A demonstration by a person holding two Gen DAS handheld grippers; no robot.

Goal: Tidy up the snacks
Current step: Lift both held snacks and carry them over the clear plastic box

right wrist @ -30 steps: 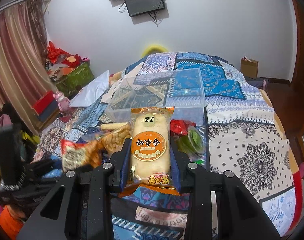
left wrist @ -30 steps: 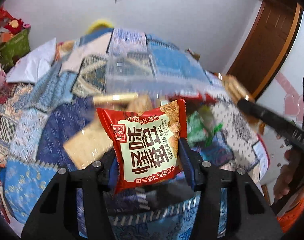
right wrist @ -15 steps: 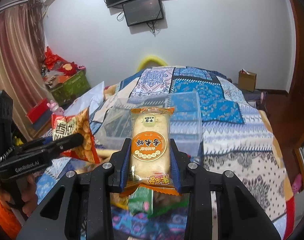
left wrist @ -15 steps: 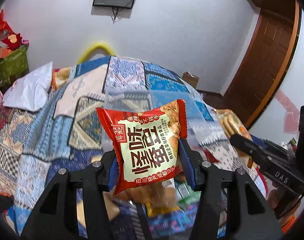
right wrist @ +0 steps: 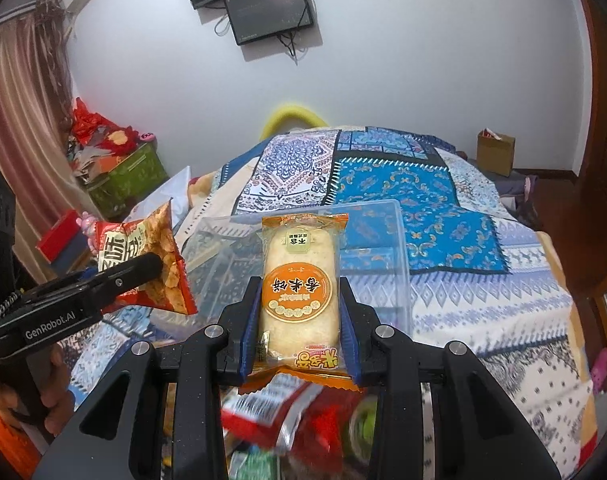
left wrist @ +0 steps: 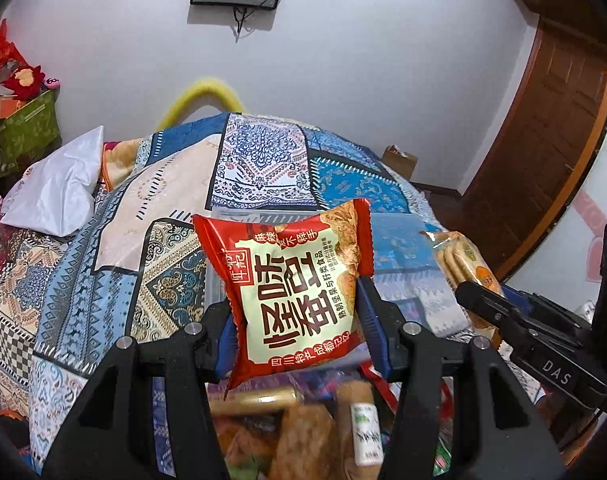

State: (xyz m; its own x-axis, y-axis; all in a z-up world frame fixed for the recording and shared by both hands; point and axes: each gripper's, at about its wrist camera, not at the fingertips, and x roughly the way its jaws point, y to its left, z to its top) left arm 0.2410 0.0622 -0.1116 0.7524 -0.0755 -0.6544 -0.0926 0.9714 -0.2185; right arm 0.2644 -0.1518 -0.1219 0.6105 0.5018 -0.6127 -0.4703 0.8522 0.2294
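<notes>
- While clamped from both sides, red bag (left wrist: 295,292) sits between left gripper's (left wrist: 299,320) blue pads (left wrist: 367,312), upright, face to camera, upper half rising clear above fingertips.
- Pinched at lower half only; bottom seam hangs below pads.
- Seen from right wrist view as same red bag (right wrist: 143,264) off to left, held aloft above quilt (right wrist: 483,280) by left gripper (right wrist: 151,270), with a hand (right wrist: 51,392) on its handle.
- Closed tight on rice cake pack (right wrist: 299,292), right gripper (right wrist: 299,320) with a blue pad (right wrist: 249,320) on each long side; pack standing lengthwise, orange label forward, top end well past fingertips.
- Bottom orange seam of pack tucked just below pads.
- Seen from left wrist view at right edge: right gripper (left wrist: 475,292) and pack (left wrist: 459,260) tilted, held in air.
- Just beyond both packs: clear bin (right wrist: 383,256), open on top, resting on quilt; rice cake pack lined up before its near wall, red bag beside its left end.
- Beneath both grippers, blurred: pile of snacks (right wrist: 295,420) on quilt, red and green wrappers among them; tan packets (left wrist: 303,432) in left view.
- Farther out: white pillow (left wrist: 59,196) at left on bed, green box (right wrist: 127,176) by curtain, screen (right wrist: 269,10) on wall, cardboard box (right wrist: 495,152) at right, wooden door (left wrist: 543,152).
</notes>
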